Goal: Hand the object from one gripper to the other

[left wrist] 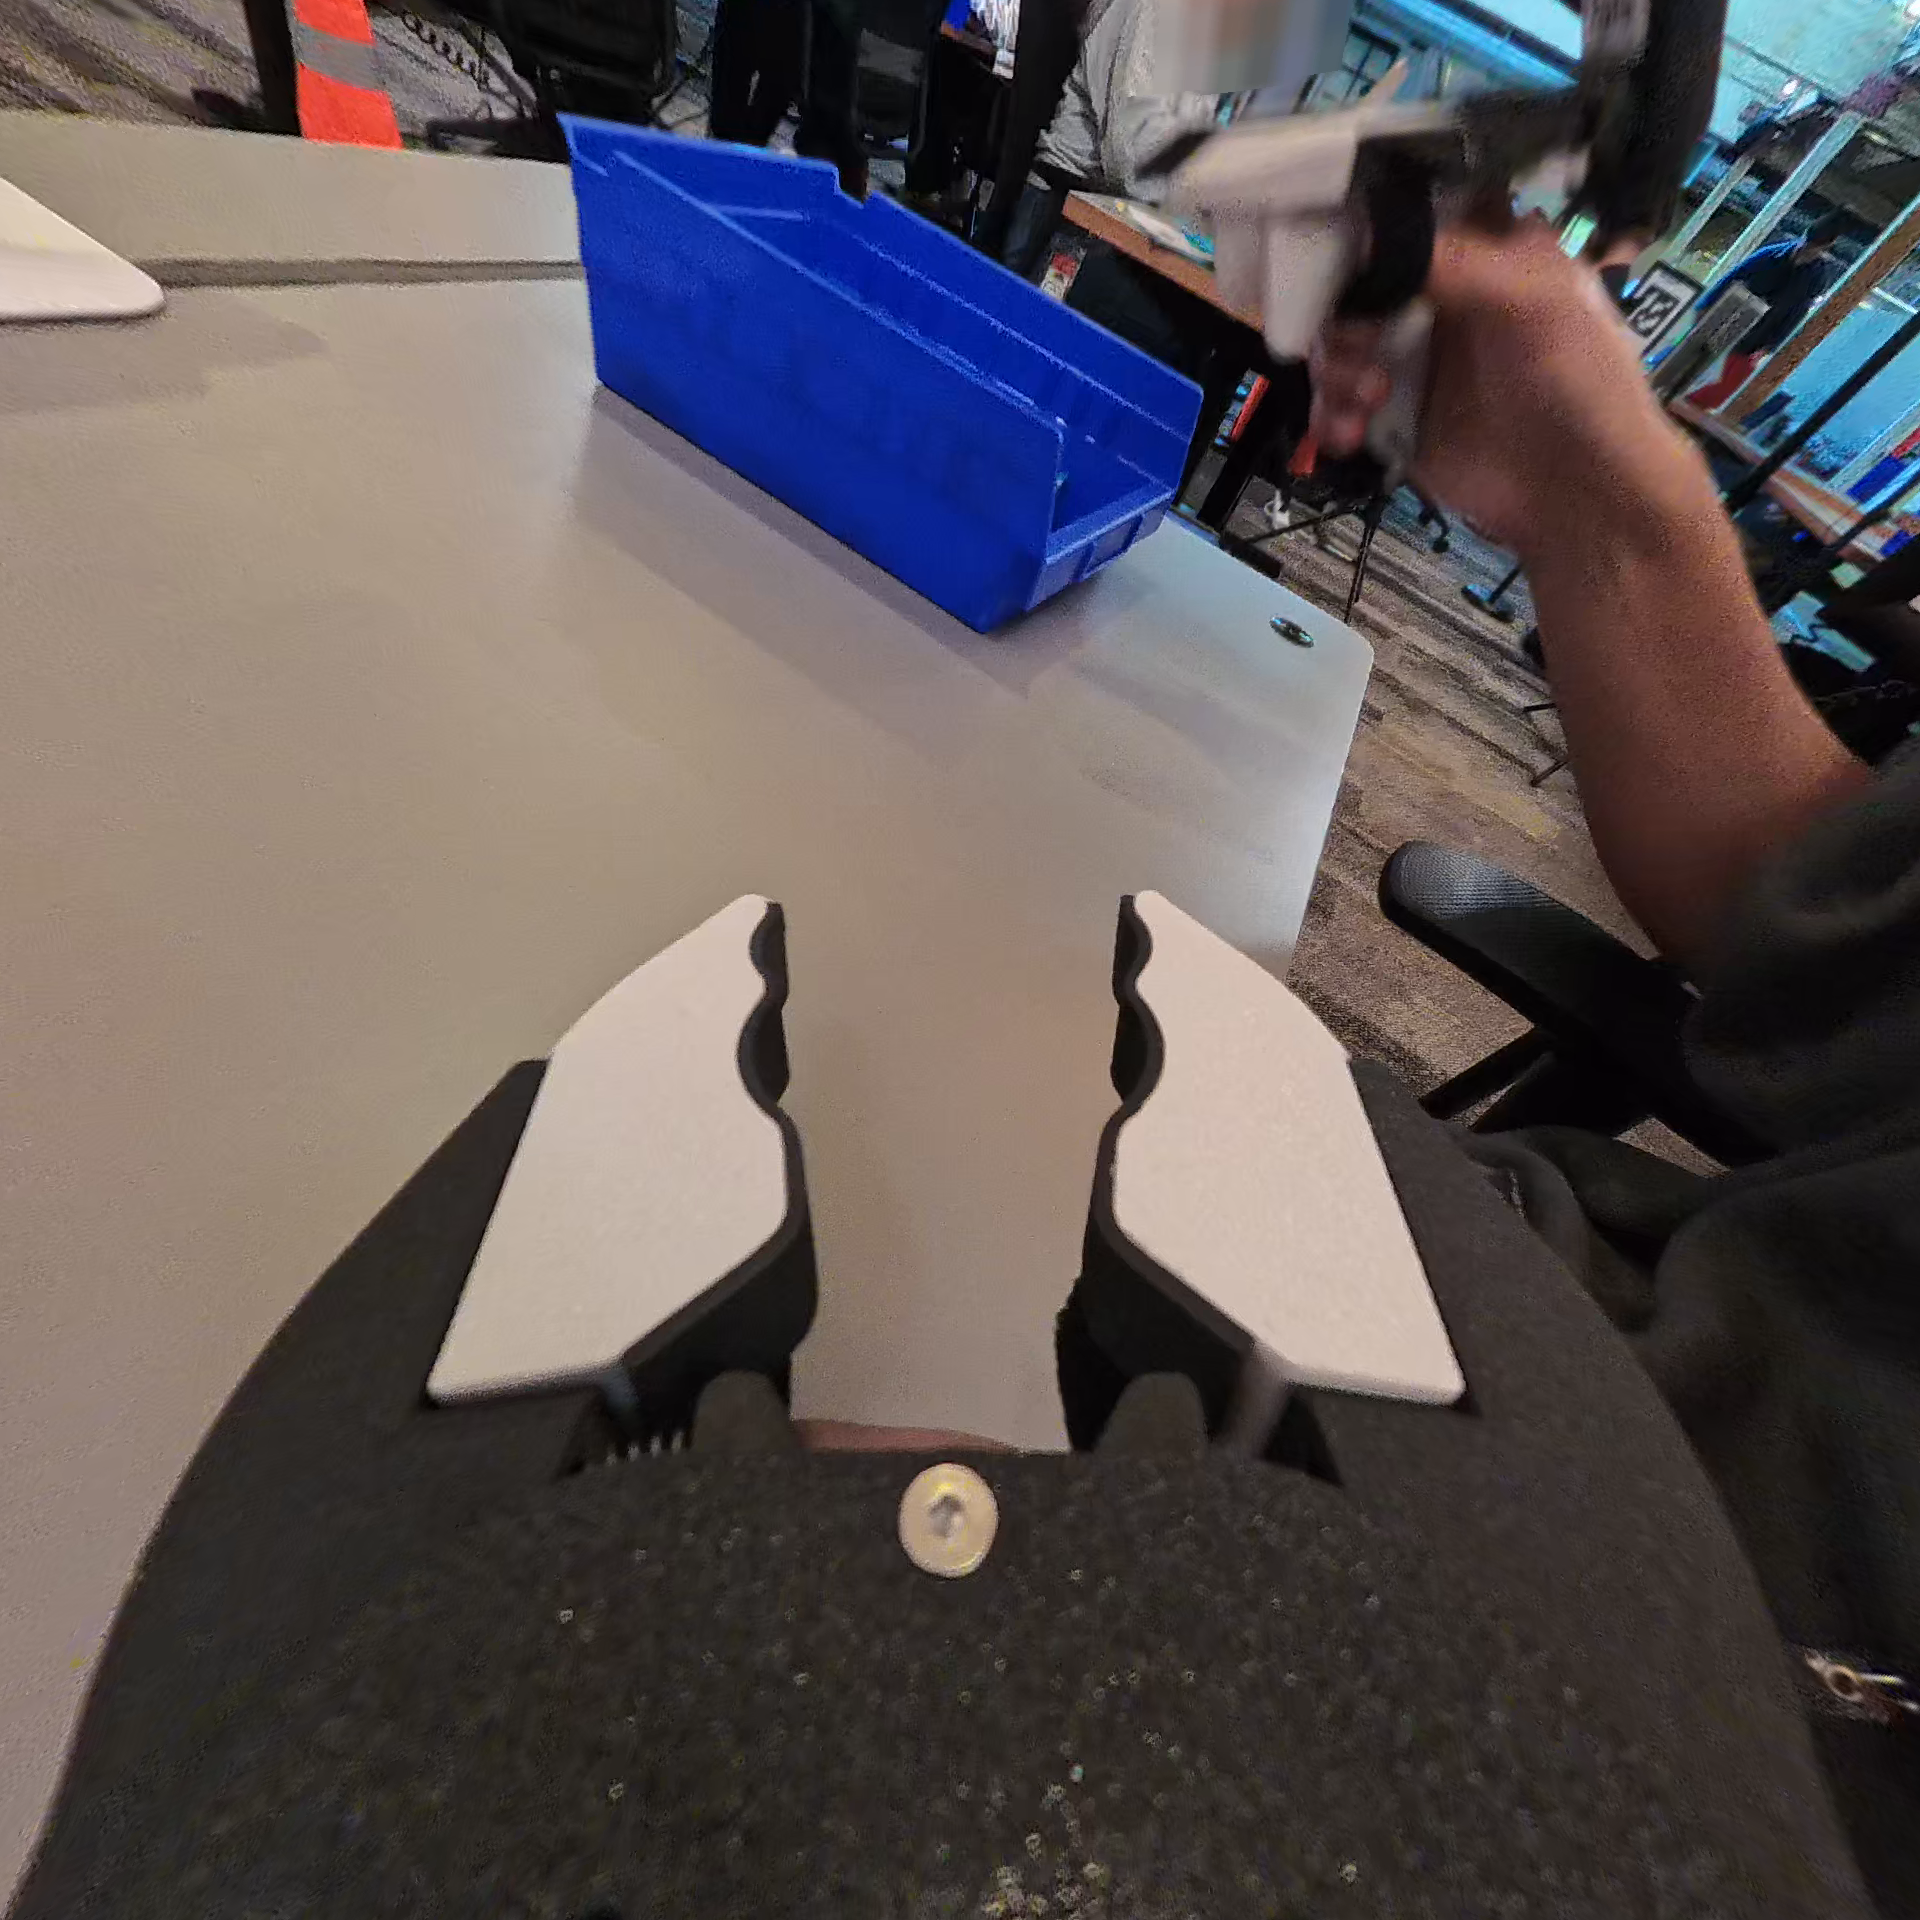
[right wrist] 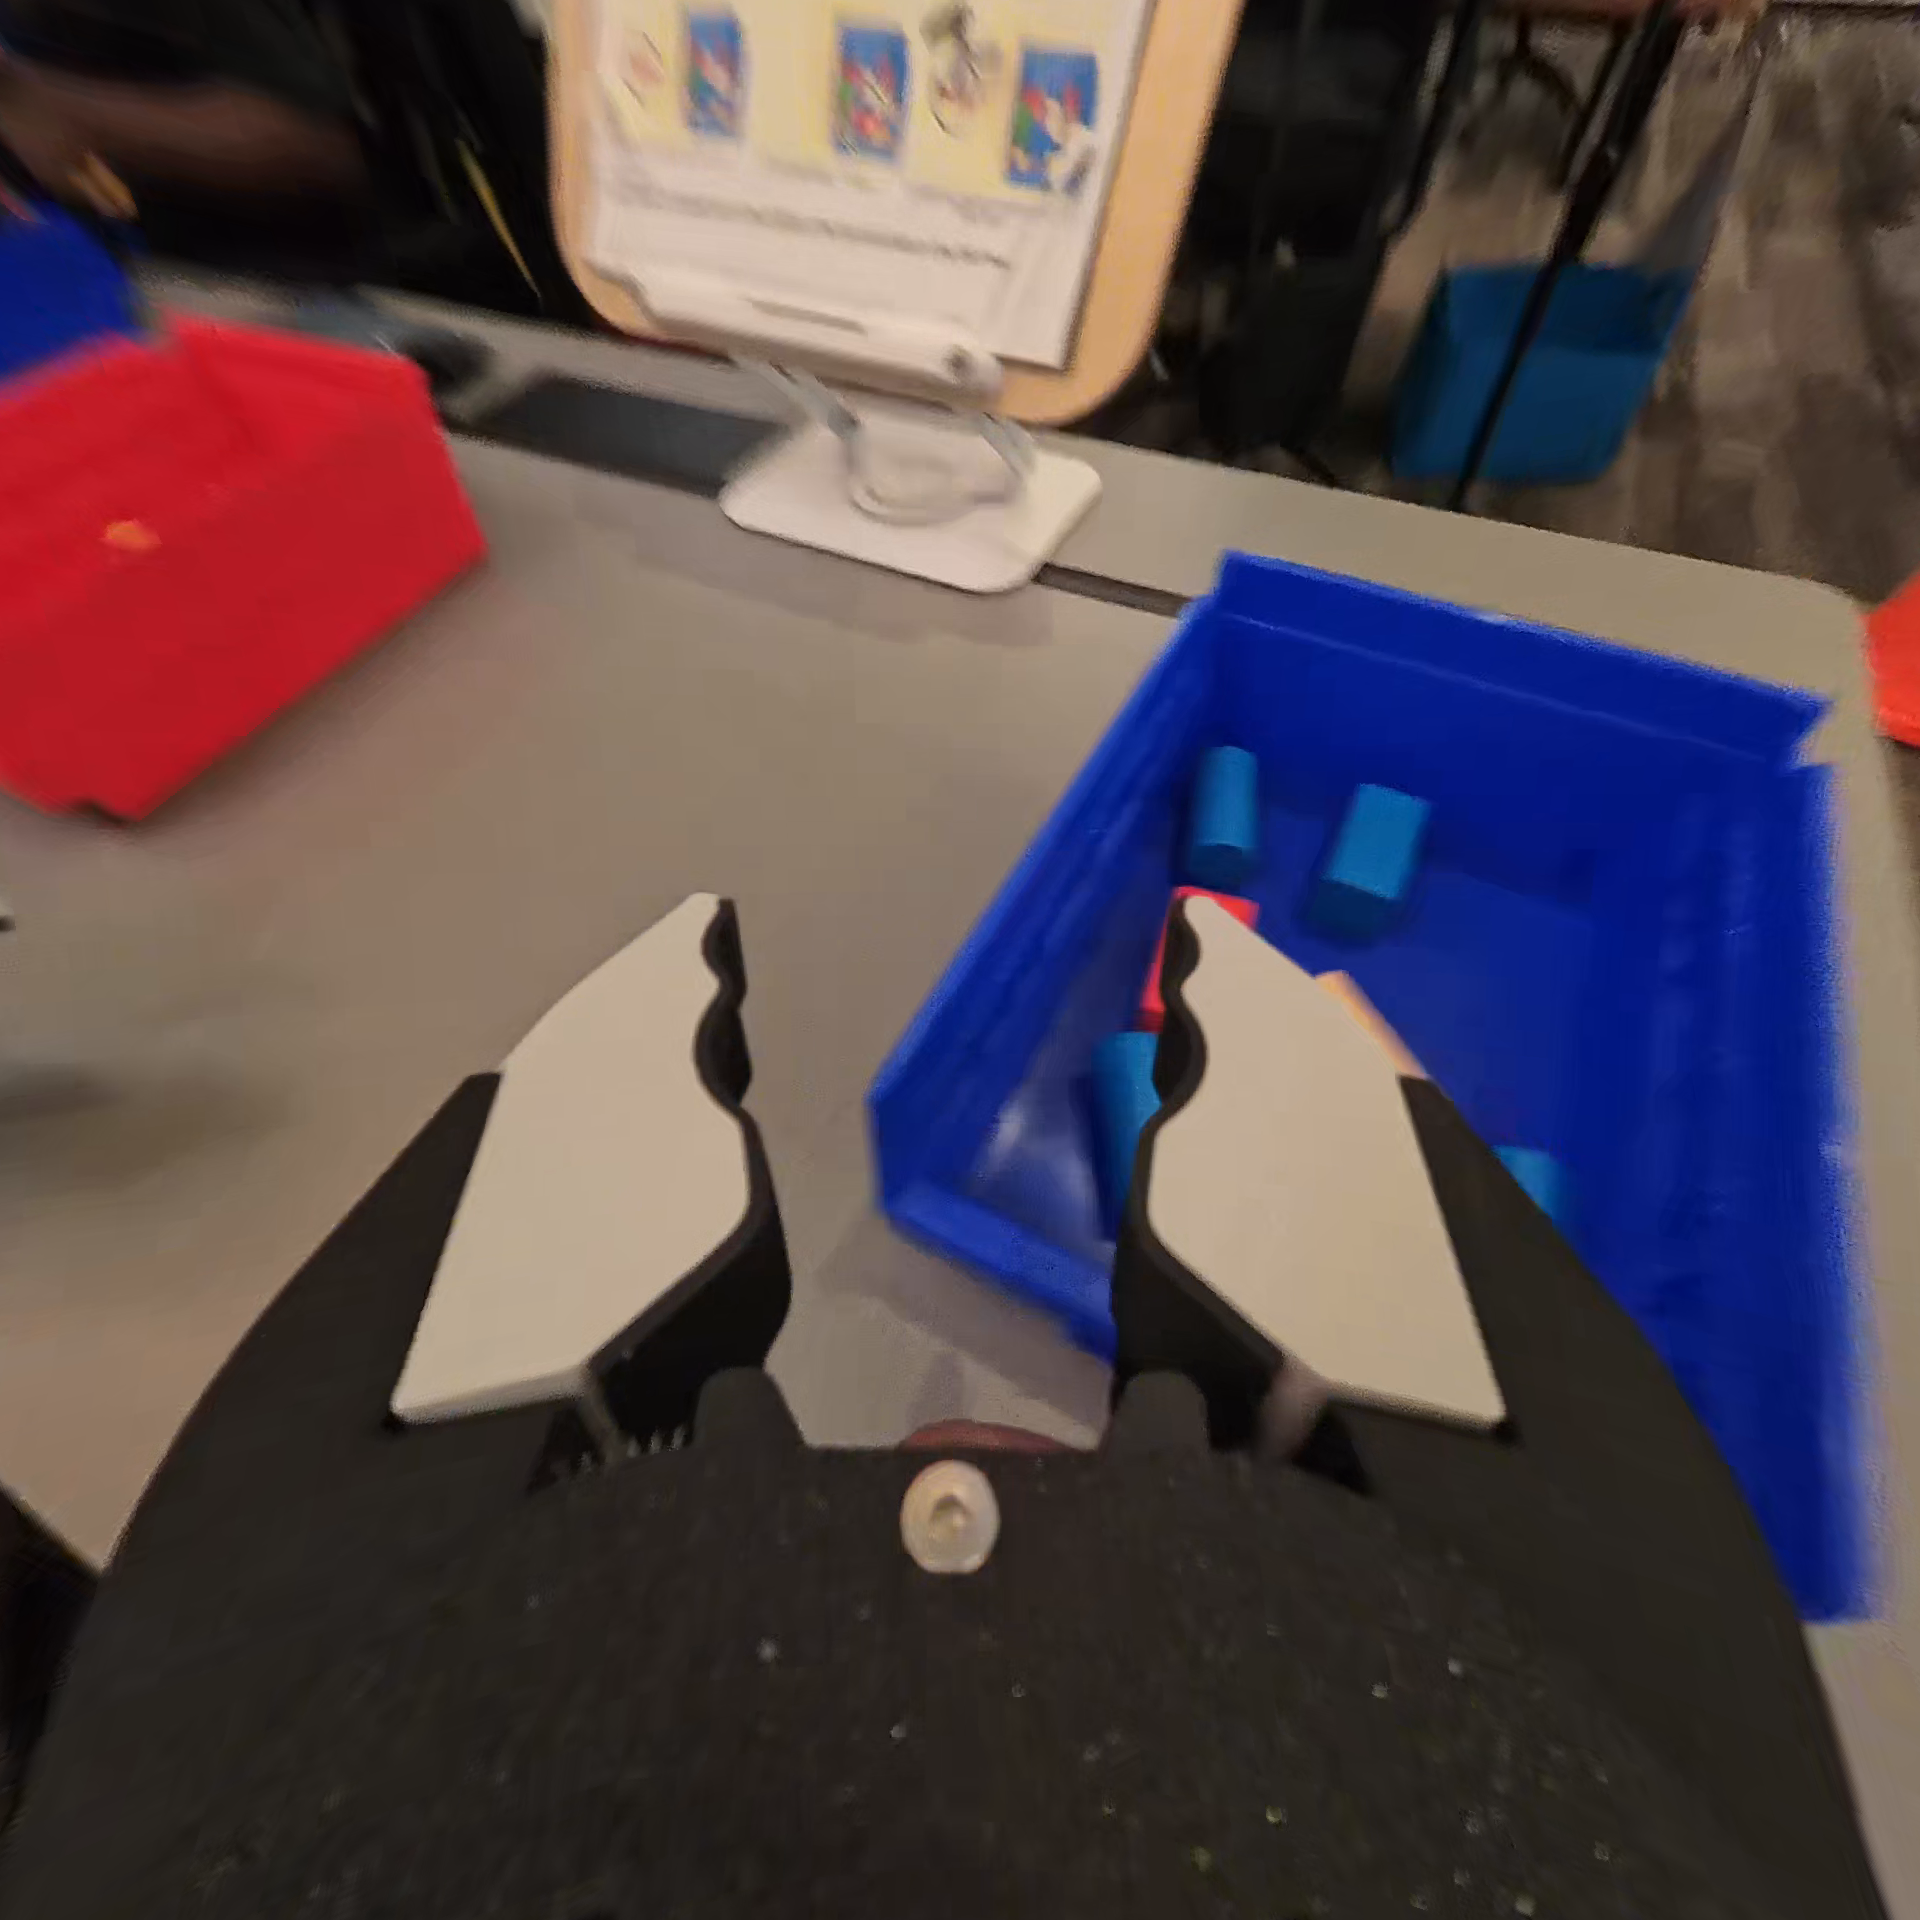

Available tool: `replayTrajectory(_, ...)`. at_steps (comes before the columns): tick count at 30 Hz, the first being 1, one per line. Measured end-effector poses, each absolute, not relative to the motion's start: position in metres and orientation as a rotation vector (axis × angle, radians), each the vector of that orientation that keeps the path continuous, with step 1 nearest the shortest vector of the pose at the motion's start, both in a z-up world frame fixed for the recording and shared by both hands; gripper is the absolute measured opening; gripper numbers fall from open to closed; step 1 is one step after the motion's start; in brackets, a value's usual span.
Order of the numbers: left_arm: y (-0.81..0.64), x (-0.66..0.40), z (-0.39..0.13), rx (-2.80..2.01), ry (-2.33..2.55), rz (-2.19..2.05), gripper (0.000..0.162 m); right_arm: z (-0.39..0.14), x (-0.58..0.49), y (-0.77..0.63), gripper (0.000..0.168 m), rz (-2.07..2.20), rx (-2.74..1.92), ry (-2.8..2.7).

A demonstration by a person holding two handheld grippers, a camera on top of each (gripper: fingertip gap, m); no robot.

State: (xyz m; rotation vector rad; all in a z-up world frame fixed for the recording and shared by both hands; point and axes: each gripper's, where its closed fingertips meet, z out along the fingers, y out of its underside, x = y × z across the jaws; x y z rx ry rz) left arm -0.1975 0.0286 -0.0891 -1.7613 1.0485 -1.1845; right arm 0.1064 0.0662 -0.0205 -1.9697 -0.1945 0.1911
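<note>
Blocks (right wrist: 1371,857) in blue bin (right wrist: 1714,1039) — just beyond both empty, spread hand-held grippers (right wrist: 951,914).

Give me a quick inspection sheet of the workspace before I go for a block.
Surface: grey table, bare between the bins.
Job's things: blue bin holding blue blocks, a red block partly hidden.
Clutter: red bin at left; instruction sheet on a white stand.
Grippers: left gripper open, empty, over the table; right gripper open, empty, at the blue bin's near corner.
Cables: nothing seen.
Surroundings: orange cone, chair armrest, people behind.
</note>
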Motion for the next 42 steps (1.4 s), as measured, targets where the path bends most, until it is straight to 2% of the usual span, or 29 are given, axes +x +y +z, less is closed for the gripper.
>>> replayTrajectory(2, 0.04, -0.211, -0.074, -1.746, 1.068, -1.116, 0.065, -0.041, 0.089, 0.04, 0.071, 0.278, -1.888, -0.143)
replayTrajectory(7, 0.122, -0.273, -0.056, -1.943, 1.009, -0.692, 0.061, -0.084, 0.069, -0.002, 0.072, 0.267, -1.89, -0.126)
replayTrajectory(13, 0.234, -0.311, -0.04, -2.358, 0.691, -0.637, 0.069, -0.105, 0.053, -0.004, 0.072, 0.262, -1.965, -0.189)
replayTrajectory(18, 0.328, -0.334, -0.077, -2.666, 0.492, -0.374, 0.06, -0.101, 0.043, -0.007, 0.072, 0.361, -1.97, -0.186)
replayTrajectory(25, 0.383, -0.329, -0.133, -2.897, 0.36, -0.214, 0.056, -0.106, 0.049, -0.01, 0.072, 0.378, -1.99, -0.162)
replayTrajectory(27, 0.392, -0.33, -0.146, -2.942, 0.322, -0.146, 0.05, -0.109, 0.049, -0.011, 0.072, 0.386, -1.999, -0.16)
replayTrajectory(31, 0.405, -0.331, -0.164, -3.0, 0.282, -0.064, 0.052, -0.115, 0.048, -0.011, 0.072, 0.404, -2.018, -0.164)
replayTrajectory(35, 0.41, -0.328, -0.175, -3.045, 0.208, -0.161, 0.049, -0.117, 0.047, -0.012, 0.072, 0.406, -2.029, -0.173)
replayTrajectory(37, 0.409, -0.327, -0.18, -3.069, 0.156, -0.257, 0.035, -0.118, 0.047, -0.012, 0.072, 0.41, -2.03, -0.173)
replayTrajectory(42, 0.408, -0.328, -0.183, -3.067, 0.158, -0.36, 0.036, -0.121, 0.047, -0.011, 0.072, 0.419, -2.04, -0.173)
